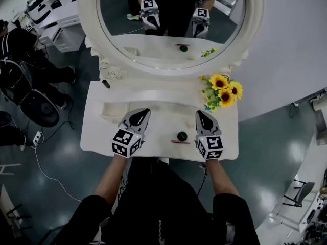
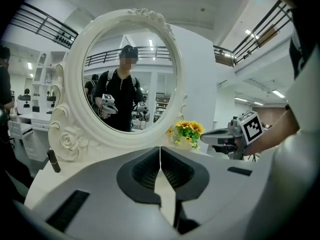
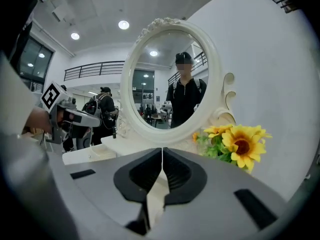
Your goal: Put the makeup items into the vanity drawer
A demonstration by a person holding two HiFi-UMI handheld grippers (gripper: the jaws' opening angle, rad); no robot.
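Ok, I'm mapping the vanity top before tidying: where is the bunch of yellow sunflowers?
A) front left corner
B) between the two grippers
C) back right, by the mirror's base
C: the bunch of yellow sunflowers stands back right on the white vanity top, beside the base of the white-framed mirror.

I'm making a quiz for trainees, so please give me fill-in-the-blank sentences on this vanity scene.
In the head view, the yellow sunflower bouquet stands at the white vanity table's rear ____ corner.
The left gripper and the right gripper both have their jaws ____.
The small dark round jar sits on the tabletop between the two ____.
The slim black tube lies by the white-framed oval mirror's ____ side.
Missing words: right; shut; grippers; left.
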